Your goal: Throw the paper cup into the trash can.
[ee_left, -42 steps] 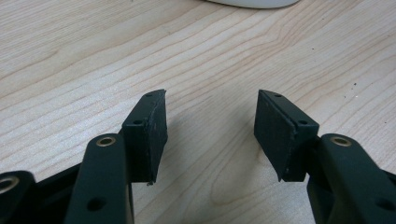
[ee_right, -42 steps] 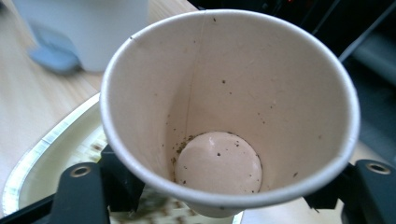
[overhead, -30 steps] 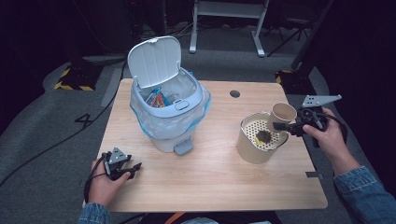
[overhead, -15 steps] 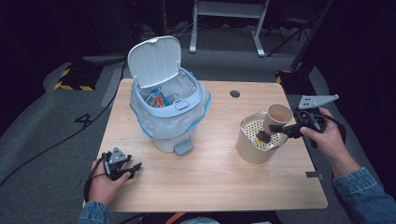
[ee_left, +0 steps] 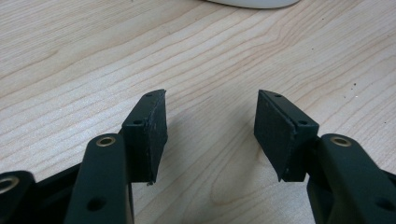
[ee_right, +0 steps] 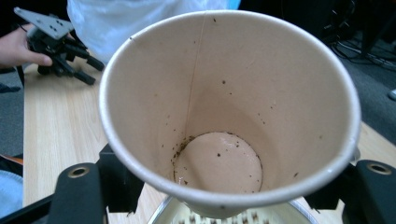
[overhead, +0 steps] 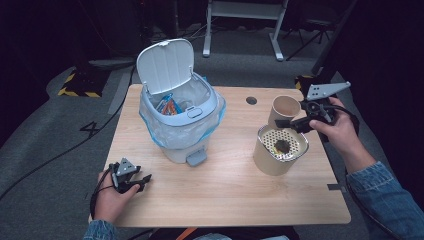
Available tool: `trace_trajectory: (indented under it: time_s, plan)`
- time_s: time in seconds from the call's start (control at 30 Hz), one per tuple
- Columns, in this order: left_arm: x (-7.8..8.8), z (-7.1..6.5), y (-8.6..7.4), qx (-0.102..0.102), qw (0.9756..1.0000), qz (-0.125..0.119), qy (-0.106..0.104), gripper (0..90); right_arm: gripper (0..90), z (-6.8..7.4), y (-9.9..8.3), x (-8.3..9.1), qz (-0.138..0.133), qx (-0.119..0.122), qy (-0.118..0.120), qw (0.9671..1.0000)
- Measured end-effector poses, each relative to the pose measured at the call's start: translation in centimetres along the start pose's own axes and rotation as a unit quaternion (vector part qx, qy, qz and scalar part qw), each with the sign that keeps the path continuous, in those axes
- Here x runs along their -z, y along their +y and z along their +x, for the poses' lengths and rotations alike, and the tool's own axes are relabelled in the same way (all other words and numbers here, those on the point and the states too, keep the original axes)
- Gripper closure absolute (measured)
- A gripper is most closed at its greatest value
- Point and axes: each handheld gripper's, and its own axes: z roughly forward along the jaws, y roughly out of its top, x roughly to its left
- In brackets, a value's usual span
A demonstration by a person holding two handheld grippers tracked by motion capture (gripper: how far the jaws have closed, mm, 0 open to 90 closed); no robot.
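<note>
My right gripper is shut on a paper cup and holds it just above the far rim of a beige canister. The right gripper view looks into the cup: no liquid, only brown specks along its wall and bottom, with a jaw pressing on each side. A perforated strainer with a dark clump sits in the canister's mouth. My left gripper rests at the table's front left, open, with bare wood between its pads. It also appears far off in the right gripper view.
A white pedal bin with a clear liner stands at the middle left of the wooden table, its lid raised and coloured wrappers inside. A round cable hole is near the far edge. Dark floor surrounds the table.
My right gripper has lifted the cup and carried it left, from beside the canister to over its far rim. The left hand has stayed put.
</note>
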Motion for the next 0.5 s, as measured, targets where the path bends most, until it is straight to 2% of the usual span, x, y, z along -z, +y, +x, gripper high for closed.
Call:
trace_trajectory:
  time_s: [0.3, 0.5]
  plan:
    - [0.0, 0.0, 0.0, 0.001, 1.0, 0.0, -0.001, 44.5, 29.6, 0.4, 4.1, -2.5, 0.007, 0.028, 0.013, 0.9995]
    - [0.0, 0.0, 0.0, 0.001, 1.0, 0.0, -0.001, 44.5, 29.5, 0.7, 5.9, -3.8, -0.002, 0.025, 0.021, 0.9995]
